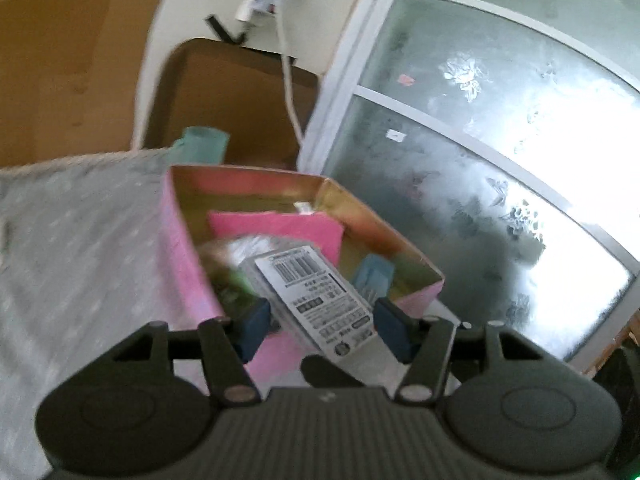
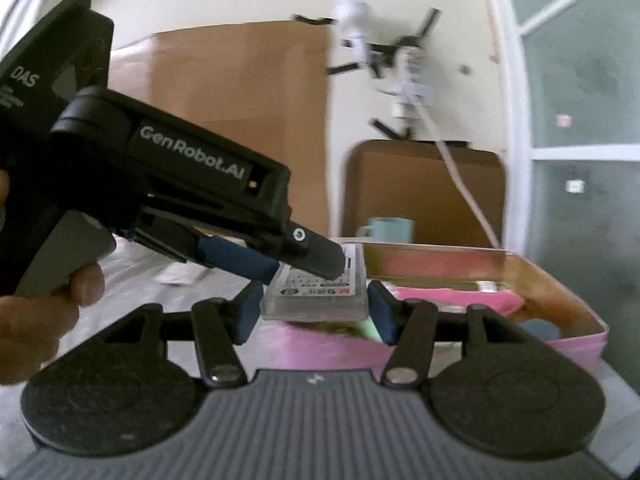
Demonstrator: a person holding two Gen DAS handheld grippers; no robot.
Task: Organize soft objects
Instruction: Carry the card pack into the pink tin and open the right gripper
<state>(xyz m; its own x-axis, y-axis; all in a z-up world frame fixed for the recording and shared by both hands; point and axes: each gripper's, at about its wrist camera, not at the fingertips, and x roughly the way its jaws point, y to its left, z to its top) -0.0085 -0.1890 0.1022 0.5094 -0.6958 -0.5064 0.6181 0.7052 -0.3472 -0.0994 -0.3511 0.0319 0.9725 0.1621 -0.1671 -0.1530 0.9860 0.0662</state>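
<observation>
Nearest to the lens: blue pads [image 1: 254,322] of left tool [image 1: 322,320], set at a middle width and pressing on both long sides of clear packet [image 1: 316,292] with a barcode label. Held above the near corner of pink box [image 1: 188,264], not yet inside it. Seen from the other wrist: right tool [image 2: 316,308] also closed at a middle width on the short end of the same packet, pads touching its two edges, while left tool comes in from the left side with a person's hand [image 2: 36,308] on its handle. So, one packet, two grips at once.

Already lying in the box: pink cloth [image 1: 276,228] at the back, blue cloth [image 1: 374,276] at the right wall, something green under the packet, too blurred to name. Box standing on grey dotted cloth [image 1: 80,240], teal mug [image 2: 390,230] behind it, well apart from the work.

Step in hand, as a judgement: bringing the packet to the box, probably with a pass from one tool to the other, or a steadying by both. Hard to say which tool is meant to keep it.

Next move, probably: to let go with one tool first, then to lower the packet into the free front part of the box, flat, beside the pink cloth and not on the box rim. Needs a slow descent, because of the slippery wrap and the narrow room between the walls. Only after that, to open the second tool and lift away clear of the rim.
</observation>
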